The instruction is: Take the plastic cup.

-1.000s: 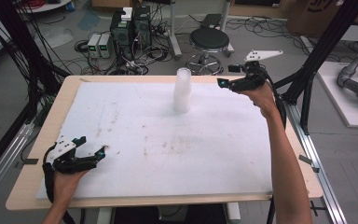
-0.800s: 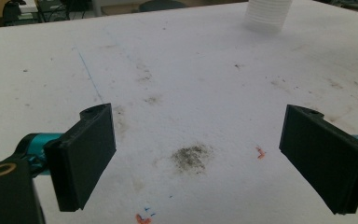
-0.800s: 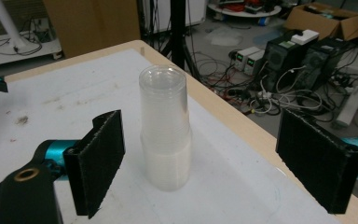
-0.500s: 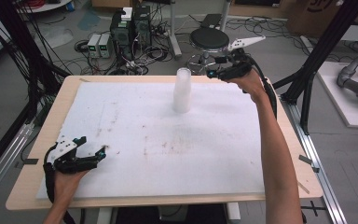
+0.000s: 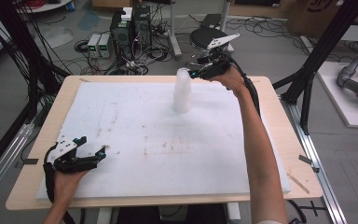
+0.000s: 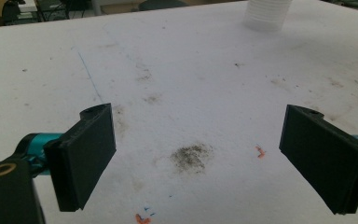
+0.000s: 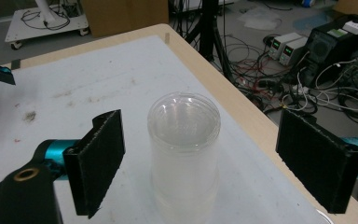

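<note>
A light wooden table (image 5: 279, 135) carried a stained white foam sheet (image 5: 140, 135) covering most of its top. On the sheet, toward the far edge, stood an upside-down stack of clear plastic cups (image 5: 182, 91).

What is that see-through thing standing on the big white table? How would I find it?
Look at the white sheet covering the table, then toward its far edge, just right of the middle. There stands a stack of clear plastic cups, upside down, with the right tool open above it. It is the sheet's one upright, see-through thing.
</note>
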{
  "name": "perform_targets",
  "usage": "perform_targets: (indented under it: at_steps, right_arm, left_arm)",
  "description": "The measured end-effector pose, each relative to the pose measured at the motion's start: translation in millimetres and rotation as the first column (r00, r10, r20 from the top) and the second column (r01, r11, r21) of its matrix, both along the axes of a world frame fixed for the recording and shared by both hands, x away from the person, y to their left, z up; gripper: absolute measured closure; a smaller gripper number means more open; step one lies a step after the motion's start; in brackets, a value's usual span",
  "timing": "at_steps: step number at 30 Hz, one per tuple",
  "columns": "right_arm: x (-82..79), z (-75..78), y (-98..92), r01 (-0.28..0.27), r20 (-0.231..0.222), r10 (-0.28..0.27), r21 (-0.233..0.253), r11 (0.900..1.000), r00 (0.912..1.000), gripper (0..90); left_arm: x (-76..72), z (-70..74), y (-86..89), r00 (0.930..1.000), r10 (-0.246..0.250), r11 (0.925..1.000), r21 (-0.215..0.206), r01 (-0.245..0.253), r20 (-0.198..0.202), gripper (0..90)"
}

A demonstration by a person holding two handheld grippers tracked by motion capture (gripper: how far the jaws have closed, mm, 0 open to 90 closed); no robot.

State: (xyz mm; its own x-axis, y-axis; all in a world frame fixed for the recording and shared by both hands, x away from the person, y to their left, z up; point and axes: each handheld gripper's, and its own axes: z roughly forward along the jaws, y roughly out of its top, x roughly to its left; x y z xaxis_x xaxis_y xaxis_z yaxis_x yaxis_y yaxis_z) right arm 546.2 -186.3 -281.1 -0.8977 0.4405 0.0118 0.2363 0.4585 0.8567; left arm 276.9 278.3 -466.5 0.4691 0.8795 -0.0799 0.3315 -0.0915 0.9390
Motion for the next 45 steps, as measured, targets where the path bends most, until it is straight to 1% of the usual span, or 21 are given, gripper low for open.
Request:
perform_targets:
  at_steps: [1,4,7,8,9,11,13,14,15,19,20,21,28,30,33,39,42,43,45]
  right_arm:
    - [0.0,0.0,0.0,0.000,0.000,0.000,0.000,1.000,1.0000,15.0]
    - [2.1,-6.3,6.5,0.001,-0.008,-0.001,-0.005,1.000,1.0000,15.0]
    - [4.3,-14.1,11.5,0.001,-0.014,-0.001,0.002,1.000,0.9999,15.0]
    - [5.7,-19.6,14.0,0.002,-0.027,-0.002,-0.006,1.000,0.9996,15.1]
    - [5.7,-19.6,14.0,0.002,-0.027,-0.002,-0.006,1.000,0.9996,15.1]
    - [7.0,-24.3,16.2,0.005,-0.041,-0.006,-0.015,1.000,0.9991,15.0]
    - [9.0,-28.5,18.1,0.004,-0.038,-0.005,-0.021,1.000,0.9993,15.1]
    - [9.1,-29.6,19.3,0.005,-0.048,-0.006,-0.019,1.000,0.9988,15.1]
    - [10.1,-32.1,21.8,-0.005,-0.046,0.004,-0.027,1.000,0.9989,15.1]
    - [11.5,-34.9,24.2,-0.011,-0.057,0.009,-0.032,0.999,0.9983,15.0]
    - [12.5,-36.0,24.4,-0.011,-0.054,0.009,-0.038,0.999,0.9985,15.1]
    - [13.2,-37.7,25.3,-0.015,-0.062,0.013,-0.039,0.999,0.9980,15.0]
    - [15.2,-42.5,30.1,-0.030,-0.058,0.027,-0.047,0.998,0.9980,15.0]
    - [15.5,-44.4,31.8,-0.026,-0.067,0.023,-0.051,0.998,0.9975,15.0]
    - [16.7,-47.0,35.0,-0.035,-0.068,0.031,-0.055,0.998,0.9972,15.1]
    - [17.4,-49.1,36.5,-0.028,-0.074,0.023,-0.066,0.997,0.9970,15.1]
    - [17.2,-49.7,37.6,-0.025,-0.075,0.019,-0.074,0.997,0.9970,16.5]
    - [17.1,-50.2,38.6,-0.028,-0.072,0.022,-0.082,0.996,0.9971,18.3]
    - [17.2,-50.4,39.5,-0.028,-0.065,0.023,-0.082,0.996,0.9976,20.1]
  left_arm:
    - [0.0,0.0,0.0,1.0000,0.000,1.0000,0.000,0.000,0.000,10.5]
    - [0.0,0.0,0.1,1.0000,-0.002,1.0000,-0.003,0.002,-0.001,10.6]
    - [-0.1,0.2,0.5,1.0000,-0.005,1.0000,-0.002,0.005,-0.005,10.5]
    - [-0.1,0.1,0.4,1.0000,-0.005,1.0000,-0.003,0.005,-0.003,10.5]
    - [-0.2,0.1,0.4,1.0000,-0.004,1.0000,-0.003,0.004,-0.002,10.5]
    - [-0.1,0.1,0.4,1.0000,-0.006,1.0000,-0.003,0.006,-0.002,10.5]
    - [0.0,0.2,0.4,1.0000,-0.006,1.0000,-0.003,0.006,-0.005,10.5]
    - [0.1,0.1,0.3,1.0000,-0.005,1.0000,-0.003,0.005,-0.005,10.5]
    - [0.2,0.1,0.4,1.0000,-0.006,1.0000,-0.003,0.006,-0.006,10.5]
    - [0.2,0.1,0.4,1.0000,-0.008,1.0000,-0.003,0.008,-0.006,10.5]
    - [0.2,0.1,0.4,1.0000,-0.008,1.0000,-0.003,0.008,-0.005,10.5]
    - [0.2,0.1,0.4,0.9999,-0.009,1.0000,-0.004,0.009,-0.005,10.5]
    - [0.5,0.2,0.2,0.9999,-0.010,0.9999,0.003,0.011,-0.007,10.5]
    - [0.5,0.1,0.4,0.9999,-0.011,0.9999,0.000,0.011,-0.006,10.5]
    - [0.1,0.2,0.5,0.9999,-0.010,1.0000,-0.001,0.010,-0.005,10.5]
    - [0.1,0.1,0.4,0.9999,-0.011,0.9999,-0.002,0.011,-0.004,10.5]
    - [0.5,0.1,0.5,0.9999,-0.013,0.9999,-0.002,0.013,-0.006,10.5]
    - [0.5,0.1,0.5,0.9999,-0.013,0.9999,-0.003,0.013,-0.006,10.5]
    - [0.4,0.1,0.6,0.9999,-0.014,0.9999,-0.002,0.014,-0.005,10.5]
